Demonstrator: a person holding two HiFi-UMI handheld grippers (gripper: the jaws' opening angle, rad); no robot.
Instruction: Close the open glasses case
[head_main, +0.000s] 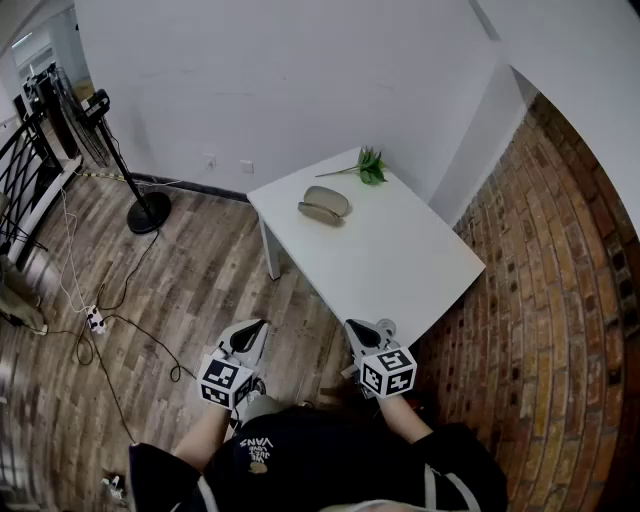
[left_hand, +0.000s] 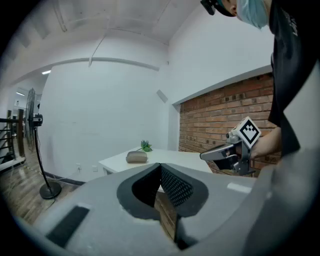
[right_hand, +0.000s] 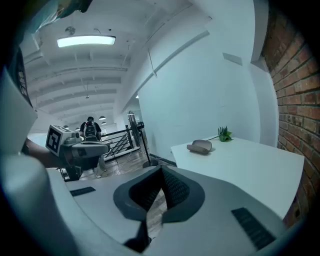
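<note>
One floor fan (head_main: 148, 212) stood far left. Left gripper (head_main: 250, 335): jaws together, nothing between. One glasses case (head_main: 324, 205) lay open at far end of one white counter (head_main: 410, 265), well apart from two grippers. Right gripper (head_main: 363, 333): jaws together, empty. One green sprig (head_main: 371, 167) lay just beyond case.

Held low side by side, the left tool (head_main: 248, 336) and right tool (head_main: 366, 332) have closed, empty jaws.
</note>
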